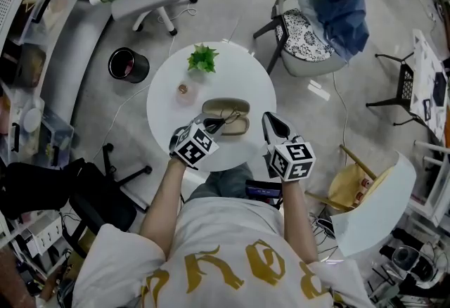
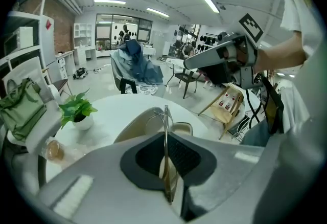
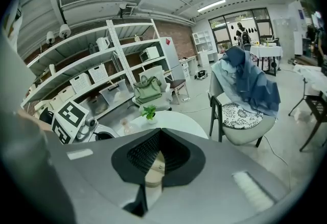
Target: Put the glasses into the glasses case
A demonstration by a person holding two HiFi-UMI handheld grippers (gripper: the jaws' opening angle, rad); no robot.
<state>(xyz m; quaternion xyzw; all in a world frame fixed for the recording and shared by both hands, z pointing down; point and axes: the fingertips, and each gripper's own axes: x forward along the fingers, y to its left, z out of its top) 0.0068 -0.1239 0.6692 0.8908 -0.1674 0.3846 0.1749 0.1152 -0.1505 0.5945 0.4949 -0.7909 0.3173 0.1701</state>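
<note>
L tongs (image 2: 165,141) pinch thin metal-frame glasses (image 2: 165,115), just before open beige oval glasses case (image 1: 228,107). R tongs (image 3: 159,135) pressed together, empty. Glasses prob. light, fragile: grip frame, not lens.

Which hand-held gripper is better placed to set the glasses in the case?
Left: left hand-held gripper holds the glasses at the open glasses case; right hand-held gripper is shut, empty, beside it.
</note>
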